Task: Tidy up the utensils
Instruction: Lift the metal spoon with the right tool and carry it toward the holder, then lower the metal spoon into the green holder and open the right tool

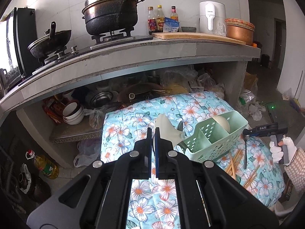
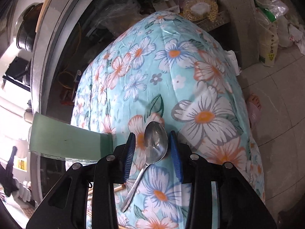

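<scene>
Right tongs (image 2: 152,148) stand narrowly parted around a metal spoon (image 2: 155,143); left tongs (image 1: 153,133) are closed on a white ladle (image 1: 166,129).

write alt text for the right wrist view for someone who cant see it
The right gripper hovers with open jaws on either side of the bowl of a metal spoon lying on a floral cloth. A green basket edge sits to the left, with chopsticks poking out below.
</scene>
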Demonstrator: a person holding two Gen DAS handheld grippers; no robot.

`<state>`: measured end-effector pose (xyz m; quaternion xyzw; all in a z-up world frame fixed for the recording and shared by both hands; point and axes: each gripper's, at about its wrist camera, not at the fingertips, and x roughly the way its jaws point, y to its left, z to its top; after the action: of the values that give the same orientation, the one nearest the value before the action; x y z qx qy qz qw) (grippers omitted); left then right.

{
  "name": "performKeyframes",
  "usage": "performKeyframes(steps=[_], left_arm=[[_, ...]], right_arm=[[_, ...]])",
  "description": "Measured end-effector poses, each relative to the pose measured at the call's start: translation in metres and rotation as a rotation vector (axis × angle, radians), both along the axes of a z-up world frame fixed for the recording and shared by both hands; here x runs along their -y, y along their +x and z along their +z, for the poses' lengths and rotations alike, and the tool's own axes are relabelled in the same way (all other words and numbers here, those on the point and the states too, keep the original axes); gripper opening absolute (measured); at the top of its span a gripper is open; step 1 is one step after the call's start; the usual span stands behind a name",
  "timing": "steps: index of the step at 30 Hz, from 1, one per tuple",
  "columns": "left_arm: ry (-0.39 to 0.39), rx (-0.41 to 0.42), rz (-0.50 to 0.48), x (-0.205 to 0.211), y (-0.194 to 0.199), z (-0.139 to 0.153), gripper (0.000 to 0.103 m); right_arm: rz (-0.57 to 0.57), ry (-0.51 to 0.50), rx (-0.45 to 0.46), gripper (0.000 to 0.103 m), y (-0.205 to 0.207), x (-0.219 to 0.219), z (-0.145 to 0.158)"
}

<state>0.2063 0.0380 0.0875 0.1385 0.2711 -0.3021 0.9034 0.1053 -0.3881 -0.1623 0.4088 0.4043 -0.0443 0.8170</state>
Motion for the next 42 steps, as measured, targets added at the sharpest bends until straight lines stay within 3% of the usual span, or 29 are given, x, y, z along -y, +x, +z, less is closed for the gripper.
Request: performKeyframes(steps=[2, 4, 7, 19, 25, 31, 42], left_arm=[[0.003, -0.003, -0.003, 0.001, 0.001, -0.002, 0.002], [0.007, -0.004, -0.009, 0.002, 0.0, -0.003, 0.002], [0.022, 0.007, -0.009, 0.005, -0.001, -0.003, 0.002], [0.15, 0.107, -0.084, 0.035, -0.013, 0.005, 0.002], [0.243, 0.087, -0.126, 0.061, -0.003, -0.011, 0.002], [0.234, 0.098, -0.152, 0.073, -0.002, -0.007, 0.002], [0.229, 0.171, -0.142, 0.049, -0.02, 0.03, 0.002]], right_arm=[[-0.012, -0.007, -0.004, 0.023, 0.0, 0.0, -0.002], [-0.022, -0.009, -0.003, 0.007, 0.0, 0.0, -0.004], [-0.035, -0.004, 0.013, 0.004, -0.005, -0.001, -0.004], [-0.064, -0.267, 0.101, 0.003, -0.03, -0.024, 0.064], [-0.081, -0.37, 0.197, 0.003, -0.048, -0.034, 0.117], [-0.099, -0.472, 0.303, 0.003, -0.064, -0.045, 0.171], [-0.099, -0.535, 0.398, 0.003, -0.071, -0.052, 0.213]])
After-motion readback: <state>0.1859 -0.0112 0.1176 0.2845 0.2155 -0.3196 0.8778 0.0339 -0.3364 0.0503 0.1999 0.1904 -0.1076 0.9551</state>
